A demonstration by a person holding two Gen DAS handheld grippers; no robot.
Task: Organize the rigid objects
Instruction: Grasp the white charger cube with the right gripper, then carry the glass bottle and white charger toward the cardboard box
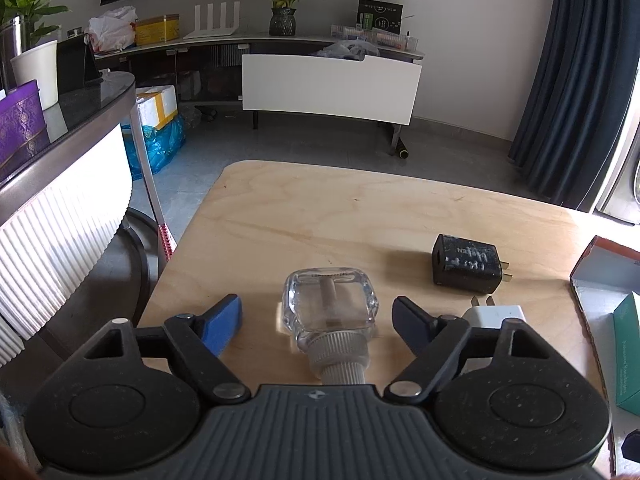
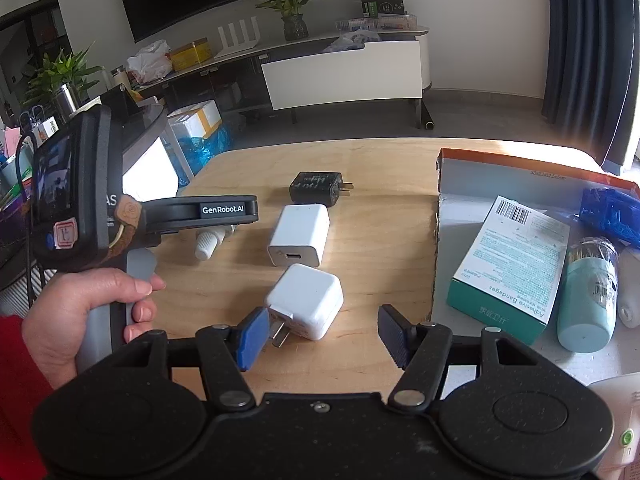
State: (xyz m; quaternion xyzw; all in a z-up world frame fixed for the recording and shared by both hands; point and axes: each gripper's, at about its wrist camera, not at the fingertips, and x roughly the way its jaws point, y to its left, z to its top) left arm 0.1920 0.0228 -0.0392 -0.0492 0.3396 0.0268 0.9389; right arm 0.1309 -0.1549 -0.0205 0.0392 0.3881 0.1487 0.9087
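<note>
A clear glass bottle (image 1: 331, 312) with a ribbed white cap lies on the wooden table (image 1: 320, 216), between the fingers of my open left gripper (image 1: 318, 322), not gripped. A black charger (image 1: 467, 265) and a white charger (image 1: 496, 315) lie to its right. In the right wrist view my right gripper (image 2: 322, 338) is open around a white charger (image 2: 306, 300). A second white charger (image 2: 299, 235) and the black charger (image 2: 318, 188) lie beyond. The bottle's cap (image 2: 208, 242) shows under the left gripper body (image 2: 200, 212).
An open cardboard box (image 2: 444, 208) stands on the right of the table, holding a bandage box (image 2: 512, 260), a pale blue bottle (image 2: 586, 300) and blue plastic (image 2: 612, 208). A white ribbed stand (image 1: 52, 248) is to the left of the table.
</note>
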